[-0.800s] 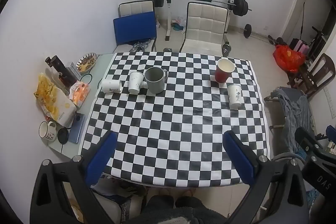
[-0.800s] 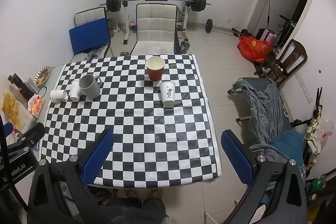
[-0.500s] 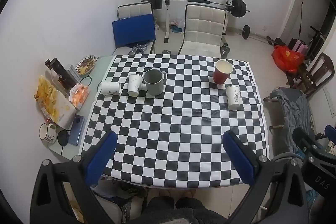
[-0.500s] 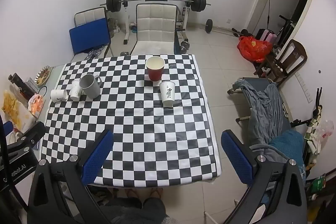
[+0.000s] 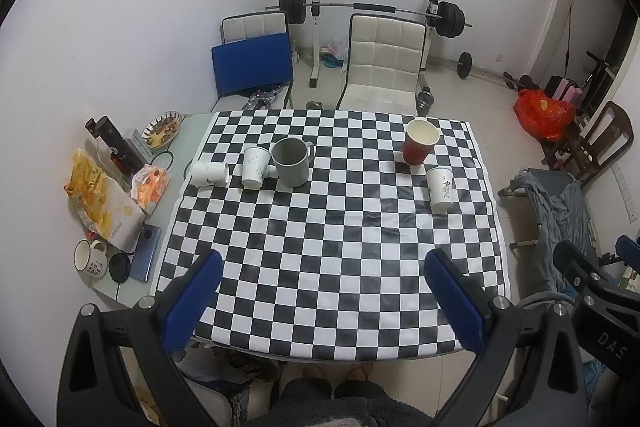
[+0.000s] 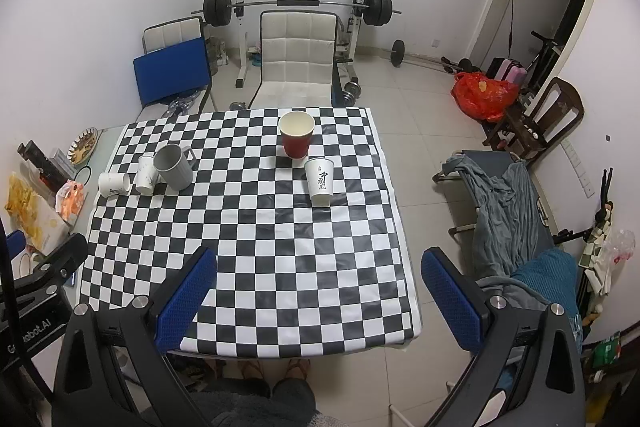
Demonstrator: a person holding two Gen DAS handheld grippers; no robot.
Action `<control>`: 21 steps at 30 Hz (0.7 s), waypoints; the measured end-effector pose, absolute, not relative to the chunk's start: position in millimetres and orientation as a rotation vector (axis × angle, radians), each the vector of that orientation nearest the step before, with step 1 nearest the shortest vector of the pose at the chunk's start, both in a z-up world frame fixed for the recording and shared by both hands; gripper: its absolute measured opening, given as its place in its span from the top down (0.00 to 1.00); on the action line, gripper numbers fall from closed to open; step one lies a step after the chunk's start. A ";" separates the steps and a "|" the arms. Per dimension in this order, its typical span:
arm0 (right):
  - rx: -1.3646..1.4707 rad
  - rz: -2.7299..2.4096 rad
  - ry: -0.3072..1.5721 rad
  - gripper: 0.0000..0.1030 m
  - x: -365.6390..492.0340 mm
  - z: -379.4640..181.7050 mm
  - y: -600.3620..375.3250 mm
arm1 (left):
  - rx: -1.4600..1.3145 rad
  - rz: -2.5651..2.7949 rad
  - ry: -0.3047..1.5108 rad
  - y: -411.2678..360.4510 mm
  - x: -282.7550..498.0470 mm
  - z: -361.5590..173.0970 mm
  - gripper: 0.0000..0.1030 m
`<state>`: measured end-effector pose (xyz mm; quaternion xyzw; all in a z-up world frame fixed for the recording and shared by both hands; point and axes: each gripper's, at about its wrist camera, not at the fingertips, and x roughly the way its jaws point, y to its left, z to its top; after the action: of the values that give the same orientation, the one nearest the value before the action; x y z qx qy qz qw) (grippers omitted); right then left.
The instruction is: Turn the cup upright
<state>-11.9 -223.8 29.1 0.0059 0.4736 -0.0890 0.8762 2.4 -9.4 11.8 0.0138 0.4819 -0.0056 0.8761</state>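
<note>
A white paper cup (image 5: 209, 174) lies on its side at the left edge of the checkered table (image 5: 332, 235); it also shows in the right wrist view (image 6: 113, 183). Beside it stand an upright white paper cup (image 5: 254, 167), a grey mug (image 5: 291, 163), a red cup (image 5: 419, 141) and a white cup with black writing (image 5: 441, 190). My left gripper (image 5: 320, 303) is open and empty, high above the near table edge. My right gripper (image 6: 318, 299) is open and empty, equally high and far from the cups.
A side ledge on the left holds snack bags (image 5: 100, 203), a phone (image 5: 146, 253), a small mug (image 5: 89, 257) and a dark bottle (image 5: 116, 145). Chairs (image 5: 382, 67) and a barbell rack stand behind the table. A cot with clothes (image 6: 508, 203) stands at right.
Both grippers stay open. The left wrist view has drifted slightly, with the table sitting a little lower and nearer in the frame. The cups have not moved.
</note>
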 end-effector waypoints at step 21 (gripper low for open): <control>0.006 -0.187 0.979 0.00 -16.6 31.8 -220.8 | 0.022 -0.018 1.000 -11.7 6.6 22.6 0.00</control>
<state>-16.6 -220.8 31.8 0.0029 0.4693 -0.0895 0.8785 6.6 -11.7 22.6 0.0108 0.4792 -0.0085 0.8776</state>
